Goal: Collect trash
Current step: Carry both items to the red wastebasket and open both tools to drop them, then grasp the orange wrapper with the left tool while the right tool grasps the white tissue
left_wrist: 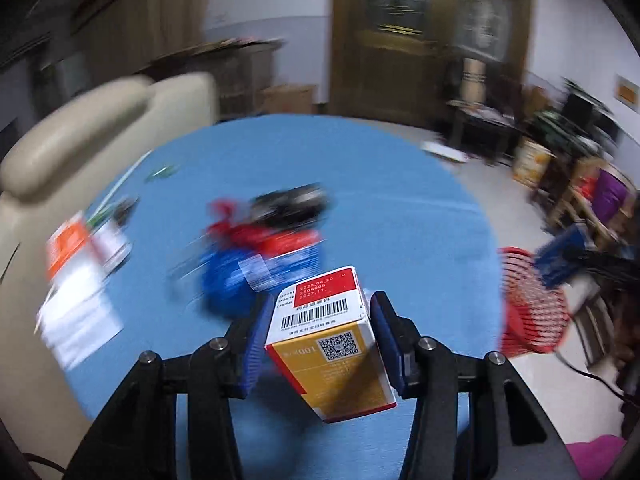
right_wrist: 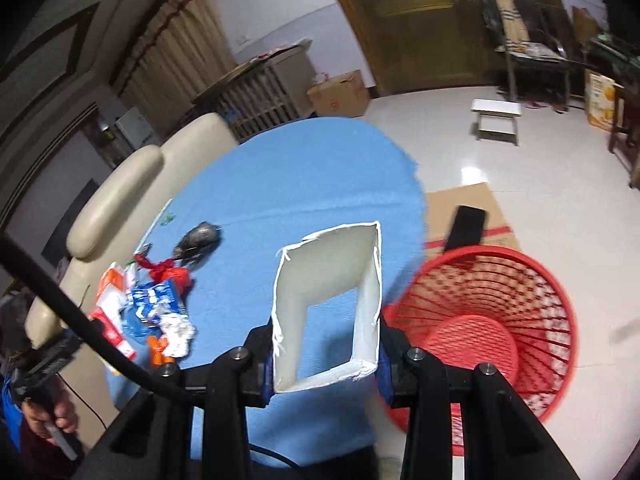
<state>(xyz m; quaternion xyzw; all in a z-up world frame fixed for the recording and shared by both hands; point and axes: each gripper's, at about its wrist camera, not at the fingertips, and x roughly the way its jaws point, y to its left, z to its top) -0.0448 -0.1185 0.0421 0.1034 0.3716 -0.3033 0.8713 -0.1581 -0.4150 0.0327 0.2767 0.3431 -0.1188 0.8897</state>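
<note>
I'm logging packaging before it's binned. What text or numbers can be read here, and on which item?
Red, white and yellow cardboard box, red panel: "2025.06.20", "2806006", "2027.11."
Same box, yellow face: "001", seen upside down.
Its barcode digits, QR code and small Chinese lines: too small to read.
Orange and white carton and blue packet: blurred.
Open white cardboard sleeve: no print showing.

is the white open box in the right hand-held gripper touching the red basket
Apart. The right wrist view shows the white box clamped over the blue table, while the red basket stands on the floor beyond the table's edge.
</note>
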